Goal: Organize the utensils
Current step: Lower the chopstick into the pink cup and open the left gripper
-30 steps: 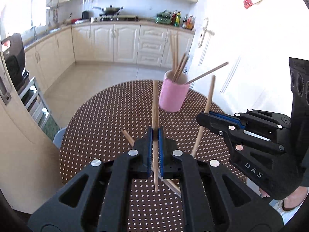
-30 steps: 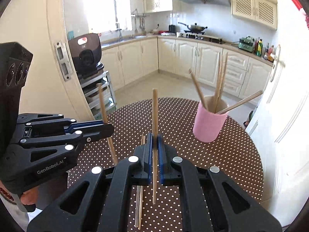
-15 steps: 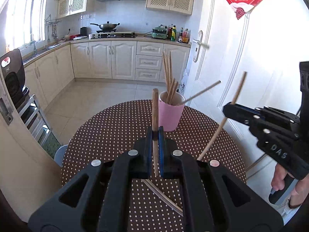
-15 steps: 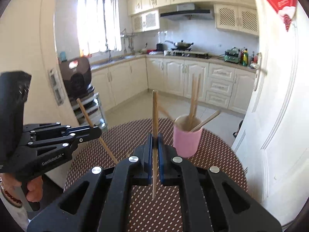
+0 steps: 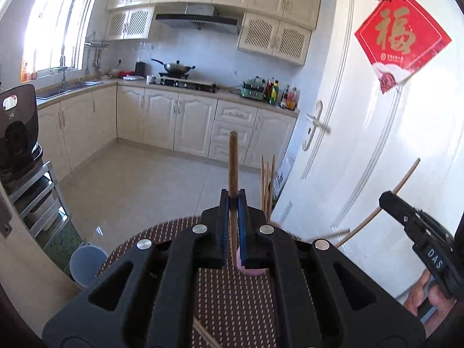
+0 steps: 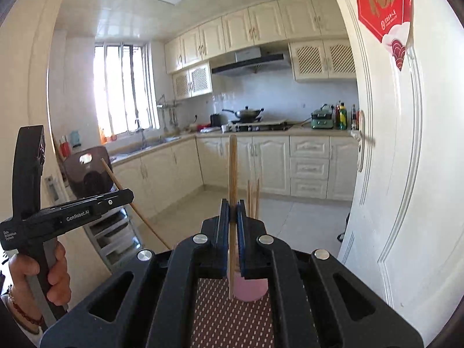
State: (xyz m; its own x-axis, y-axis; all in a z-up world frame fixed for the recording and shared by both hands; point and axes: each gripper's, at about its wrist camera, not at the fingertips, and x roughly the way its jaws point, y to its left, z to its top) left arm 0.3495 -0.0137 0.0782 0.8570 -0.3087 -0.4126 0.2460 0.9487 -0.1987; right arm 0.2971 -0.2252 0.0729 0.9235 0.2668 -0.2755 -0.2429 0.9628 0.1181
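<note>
Transfer step: L gripper (image 5: pixel 233 200) clamped on darker chopstick (image 5: pixel 233 159), R gripper (image 6: pixel 232 203) clamped on paler chopstick (image 6: pixel 232 162), pink cup (image 6: pixel 250 290) just ahead, below tips; next, prob. lower each stick into cup.

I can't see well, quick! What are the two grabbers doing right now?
Left gripper: shut on a dark chopstick.
Right gripper: shut on a pale chopstick.
</note>
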